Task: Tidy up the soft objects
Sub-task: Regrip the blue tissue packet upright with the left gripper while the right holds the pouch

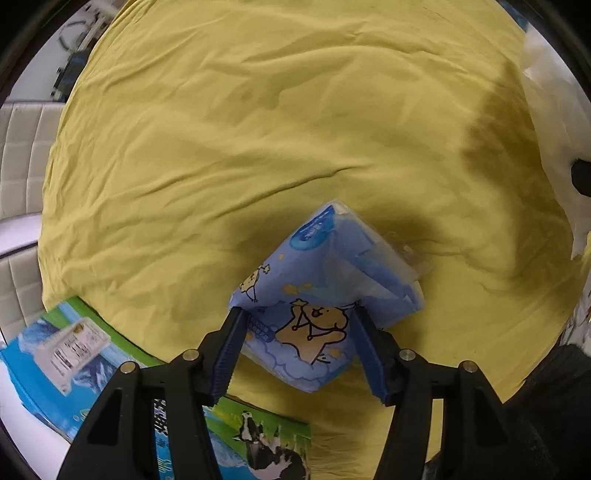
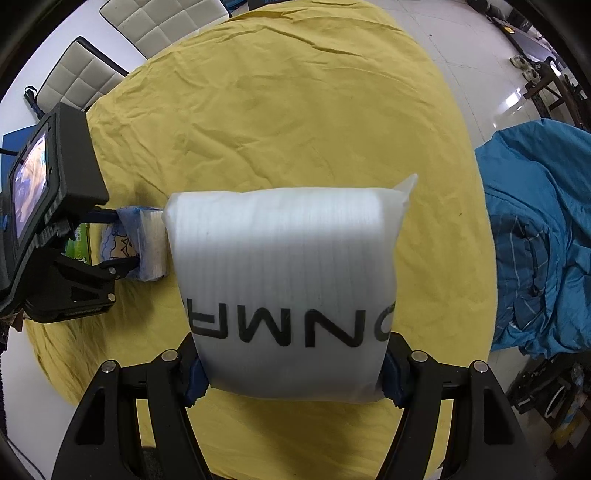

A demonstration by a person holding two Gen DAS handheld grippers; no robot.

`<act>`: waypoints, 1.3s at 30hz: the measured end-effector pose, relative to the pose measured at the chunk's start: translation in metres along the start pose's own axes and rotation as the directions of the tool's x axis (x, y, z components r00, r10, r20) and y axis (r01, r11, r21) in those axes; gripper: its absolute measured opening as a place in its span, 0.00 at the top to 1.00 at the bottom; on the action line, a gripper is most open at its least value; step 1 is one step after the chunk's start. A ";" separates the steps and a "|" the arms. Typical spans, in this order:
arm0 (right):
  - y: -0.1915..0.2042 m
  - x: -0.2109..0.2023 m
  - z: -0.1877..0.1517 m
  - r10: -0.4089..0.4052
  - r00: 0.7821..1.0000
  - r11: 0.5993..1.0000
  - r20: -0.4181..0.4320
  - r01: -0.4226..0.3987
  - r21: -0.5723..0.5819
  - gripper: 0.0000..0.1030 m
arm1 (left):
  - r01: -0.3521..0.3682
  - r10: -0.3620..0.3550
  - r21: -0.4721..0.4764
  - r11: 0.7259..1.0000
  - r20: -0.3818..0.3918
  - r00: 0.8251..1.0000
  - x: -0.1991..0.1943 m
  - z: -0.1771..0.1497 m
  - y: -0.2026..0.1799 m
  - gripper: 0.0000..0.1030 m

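My left gripper is shut on a blue tissue pack printed with cartoon bears, held above the yellow cloth. The same pack and the left gripper show at the left of the right wrist view. My right gripper is shut on a white soft package with black letters, held above the cloth. That white package shows at the right edge of the left wrist view.
A green and blue carton with cow pictures lies at the cloth's near left edge. White padded chairs stand beyond the table. A blue quilt is heaped on the right. The yellow cloth covers the table.
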State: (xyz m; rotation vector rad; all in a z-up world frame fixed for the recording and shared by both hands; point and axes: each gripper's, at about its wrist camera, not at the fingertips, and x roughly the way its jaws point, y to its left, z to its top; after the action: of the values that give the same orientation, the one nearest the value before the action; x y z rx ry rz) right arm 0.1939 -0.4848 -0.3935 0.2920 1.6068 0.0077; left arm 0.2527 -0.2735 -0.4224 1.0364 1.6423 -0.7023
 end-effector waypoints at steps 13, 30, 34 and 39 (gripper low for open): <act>-0.007 0.011 -0.008 0.010 0.999 1.000 -0.032 -0.010 -0.006 0.28 | 0.088 -0.087 -0.006 0.996 0.047 0.995 -0.014 0.007 0.023 0.27; -0.009 0.015 -0.019 0.026 1.000 0.997 -0.008 -0.025 0.073 0.28 | 0.042 0.006 -0.215 0.976 0.217 0.976 -0.008 -0.057 -0.020 0.76; -0.010 0.018 -0.027 0.059 0.998 0.991 0.016 -0.060 0.121 0.28 | 0.186 -0.078 -0.355 0.916 0.297 0.952 -0.015 -0.077 -0.019 0.81; -0.008 0.015 -0.034 0.068 0.997 0.987 0.041 -0.073 0.142 0.28 | 0.322 -0.131 -0.482 0.815 0.388 0.912 -0.019 -0.093 -0.018 0.86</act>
State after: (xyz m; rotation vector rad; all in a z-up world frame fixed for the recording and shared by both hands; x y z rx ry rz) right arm 0.1588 -0.4841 -0.4076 0.4582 1.5637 -0.0592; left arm 0.1972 -0.2094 -0.3765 0.2872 1.5382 -0.4907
